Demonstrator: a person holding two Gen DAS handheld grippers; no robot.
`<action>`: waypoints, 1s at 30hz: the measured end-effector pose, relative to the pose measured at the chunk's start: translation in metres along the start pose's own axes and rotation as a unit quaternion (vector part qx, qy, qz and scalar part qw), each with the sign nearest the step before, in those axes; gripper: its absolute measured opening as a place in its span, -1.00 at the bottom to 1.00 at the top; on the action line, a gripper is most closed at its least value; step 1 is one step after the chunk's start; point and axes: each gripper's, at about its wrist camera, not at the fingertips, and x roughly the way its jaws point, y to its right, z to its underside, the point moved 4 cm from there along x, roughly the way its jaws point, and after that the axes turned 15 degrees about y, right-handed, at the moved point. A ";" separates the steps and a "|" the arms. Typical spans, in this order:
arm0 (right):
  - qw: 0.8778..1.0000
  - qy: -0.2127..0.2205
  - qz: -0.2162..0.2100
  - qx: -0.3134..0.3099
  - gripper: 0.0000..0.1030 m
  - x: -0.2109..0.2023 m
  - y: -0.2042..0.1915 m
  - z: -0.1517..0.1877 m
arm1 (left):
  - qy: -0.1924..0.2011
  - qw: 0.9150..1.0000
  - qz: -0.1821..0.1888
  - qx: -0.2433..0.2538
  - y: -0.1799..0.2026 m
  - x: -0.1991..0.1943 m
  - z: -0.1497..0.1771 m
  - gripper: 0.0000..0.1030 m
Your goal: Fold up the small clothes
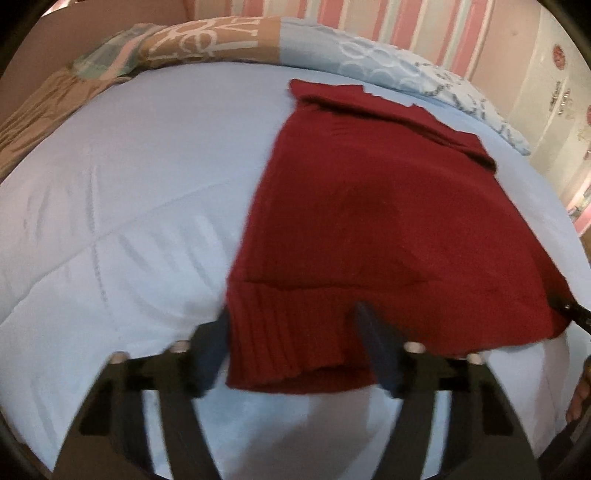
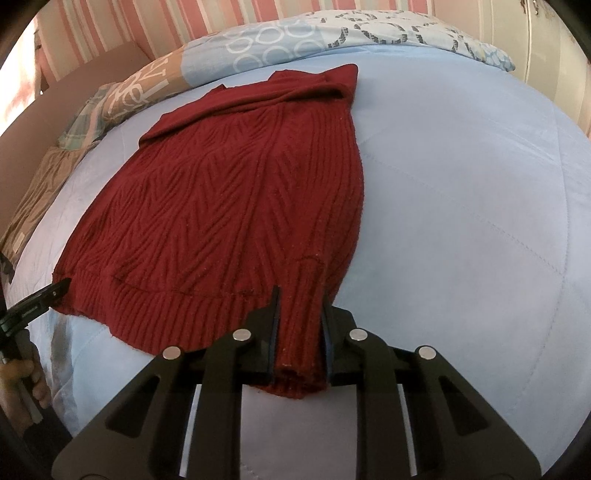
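Observation:
A dark red knitted sweater [image 1: 369,221] lies flat on the light blue bedspread [image 1: 129,221], sleeves folded in, ribbed hem toward me. My left gripper [image 1: 291,317] is open, its fingers on either side of the hem's left corner, apart from the cloth. In the right wrist view the sweater [image 2: 221,192] fills the middle. My right gripper [image 2: 299,306] is shut on the hem's right corner, the ribbed cloth pinched between its fingers. The left gripper's tip [image 2: 55,291] shows at the hem's far left corner. The right gripper's tip [image 1: 576,310] shows at the right edge.
Patterned pillows [image 1: 229,40] lie along the head of the bed [image 2: 288,40]. A brown cloth [image 1: 40,107] hangs at the left side. A pink striped wall [image 1: 369,22] is behind. A white cupboard [image 1: 554,92] stands to the right.

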 end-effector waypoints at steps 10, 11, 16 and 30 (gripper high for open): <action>1.000 0.009 -0.002 -0.003 -0.79 -0.006 -0.002 0.001 | 0.019 1.000 0.019 -0.001 0.003 -0.009 -0.006 -0.63; 1.000 0.010 -0.003 -0.004 -0.80 -0.007 -0.002 0.000 | 0.022 1.000 0.020 -0.001 0.003 -0.011 -0.007 -0.63; 1.000 0.014 -0.010 -0.010 -0.82 -0.015 -0.001 0.000 | 0.030 0.999 0.015 0.010 0.002 -0.018 -0.012 -0.64; 0.998 0.062 -0.028 -0.010 -0.83 -0.077 -0.010 -0.016 | 0.047 0.998 -0.005 0.034 0.011 -0.070 -0.015 -0.65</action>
